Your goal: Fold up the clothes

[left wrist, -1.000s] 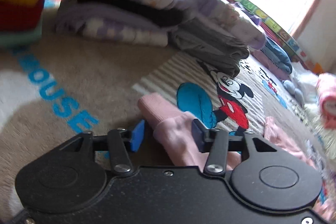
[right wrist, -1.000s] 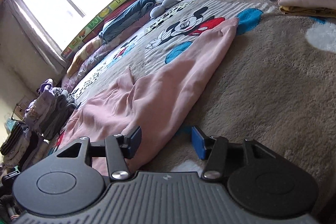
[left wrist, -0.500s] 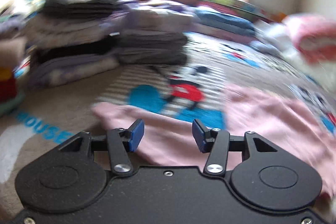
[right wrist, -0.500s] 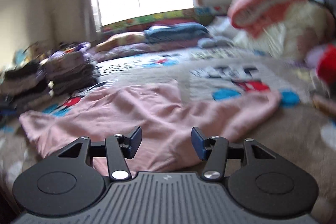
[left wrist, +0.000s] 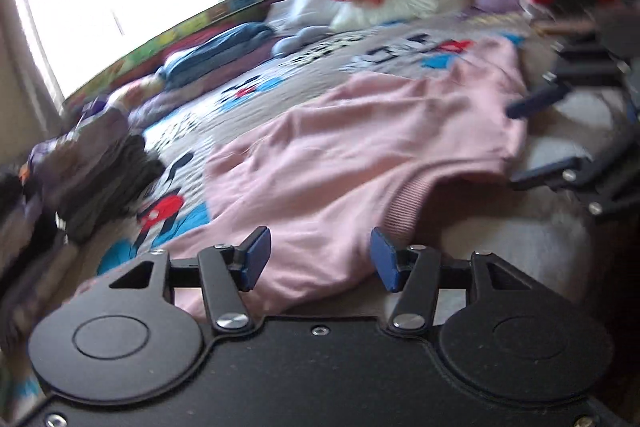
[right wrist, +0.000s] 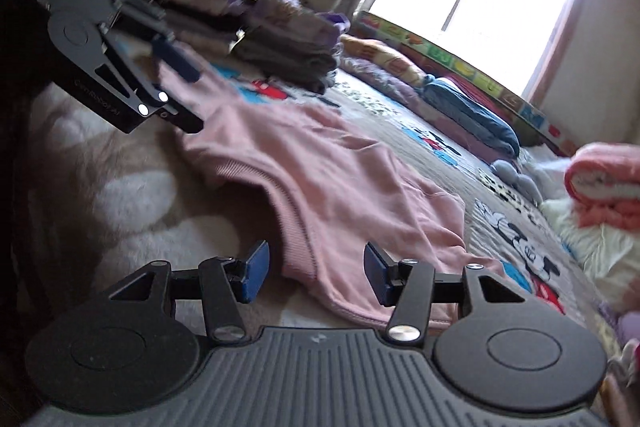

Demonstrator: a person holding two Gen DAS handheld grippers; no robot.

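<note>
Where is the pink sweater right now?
The pink sweater lies spread on the Mickey Mouse blanket, with both open claws at its near hem, left claw and right claw.

Open blanket [right wrist: 132,195] lies lower left in the right wrist view; folded clothes stacks [right wrist: 280,39] block the upper left, pillows [right wrist: 608,187] the right edge.

We record a plain pink garment [left wrist: 344,147] on a beige blanket [right wrist: 516,227] printed with cartoon mice in red, black and blue, blue-padded black grippers, and a coral-and-white rolled blanket [right wrist: 604,183].
</note>
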